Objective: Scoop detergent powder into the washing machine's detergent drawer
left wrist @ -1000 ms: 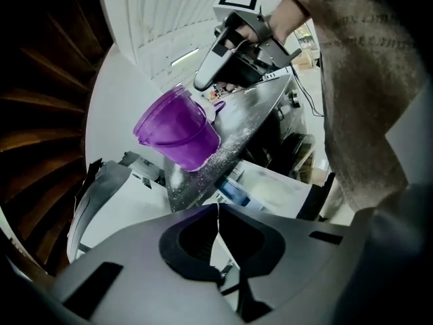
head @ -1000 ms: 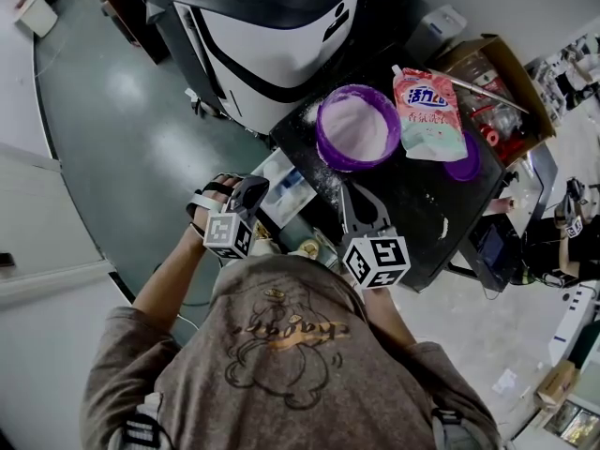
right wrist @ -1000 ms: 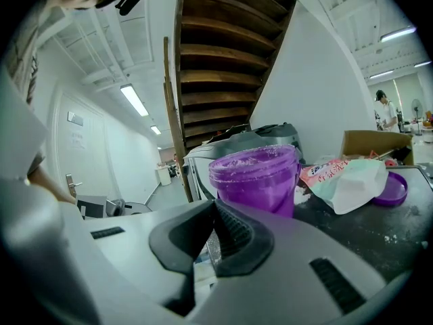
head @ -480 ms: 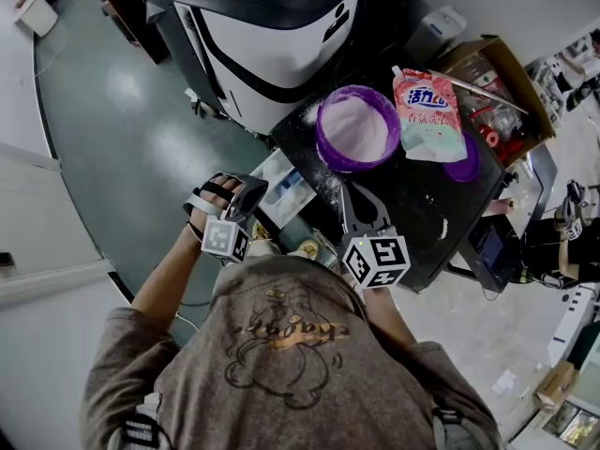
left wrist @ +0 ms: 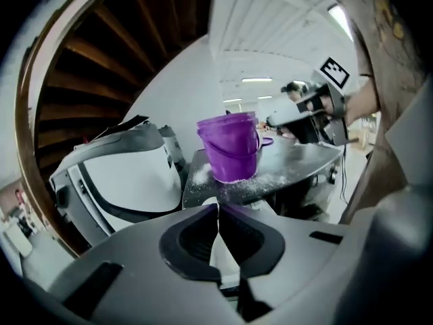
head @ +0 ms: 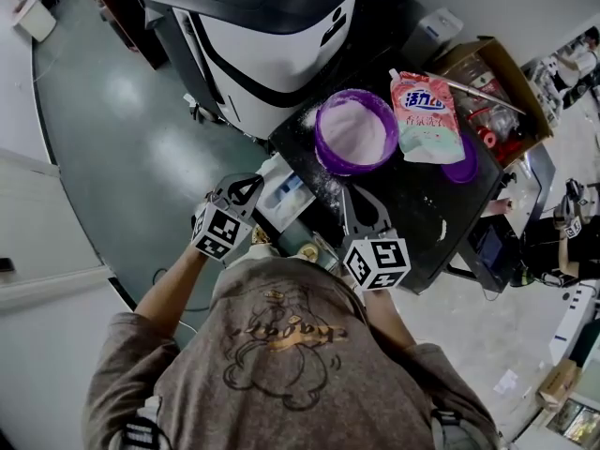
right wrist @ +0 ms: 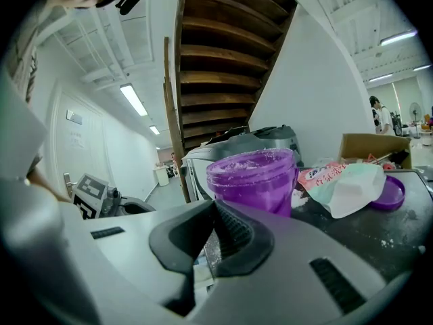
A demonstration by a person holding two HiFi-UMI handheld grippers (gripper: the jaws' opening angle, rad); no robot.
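A purple bucket (head: 356, 131) full of white powder stands on the black table (head: 422, 214), with powder spilled around its base. The white detergent drawer (head: 286, 191) sticks out open below the table's left edge, in front of the washing machine (head: 272, 26). My left gripper (head: 249, 186) is shut and empty, its tips just left of the drawer. My right gripper (head: 351, 193) is shut and empty over the table, short of the bucket (right wrist: 254, 178). In the left gripper view the bucket (left wrist: 230, 151) stands ahead above the shut jaws.
A pink detergent bag (head: 427, 115) lies right of the bucket, with a purple lid (head: 464, 167) beside it. A cardboard box (head: 497, 87) of items sits at the table's far right. Grey-green floor (head: 112, 129) spreads to the left.
My left gripper has rolled over in the hand and shifted slightly, so its marker cube now faces up. The right gripper has not moved.
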